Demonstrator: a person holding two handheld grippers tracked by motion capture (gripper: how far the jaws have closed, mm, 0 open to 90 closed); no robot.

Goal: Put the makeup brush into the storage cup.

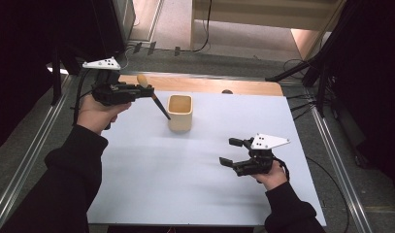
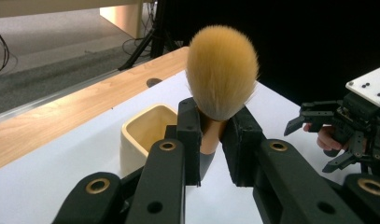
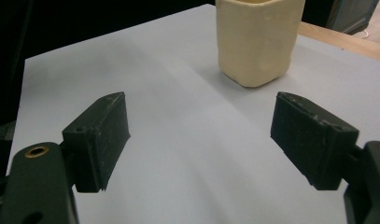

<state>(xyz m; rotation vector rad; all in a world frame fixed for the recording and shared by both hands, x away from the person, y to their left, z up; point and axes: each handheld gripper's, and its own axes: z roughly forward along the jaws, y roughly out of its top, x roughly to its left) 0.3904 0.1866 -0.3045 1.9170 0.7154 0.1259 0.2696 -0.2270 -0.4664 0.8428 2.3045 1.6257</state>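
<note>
My left gripper (image 1: 145, 91) is shut on a makeup brush (image 1: 154, 99), held in the air at the table's far left. Its tan bristle head (image 2: 221, 70) stands above the pads and its dark handle slants down toward the cream square cup (image 1: 180, 112). In the left gripper view the cup (image 2: 143, 137) sits just beyond and to the left of the jaws. My right gripper (image 1: 229, 151) hovers low over the white mat at the near right, open and holding nothing. Its own view has the cup (image 3: 256, 39) ahead of its spread pads (image 3: 101, 140).
A white mat (image 1: 185, 179) covers most of the table, with a wooden strip (image 1: 209, 85) along the far edge. Metal rails run down both sides. Dark stands and cables sit beyond the table at the left and right.
</note>
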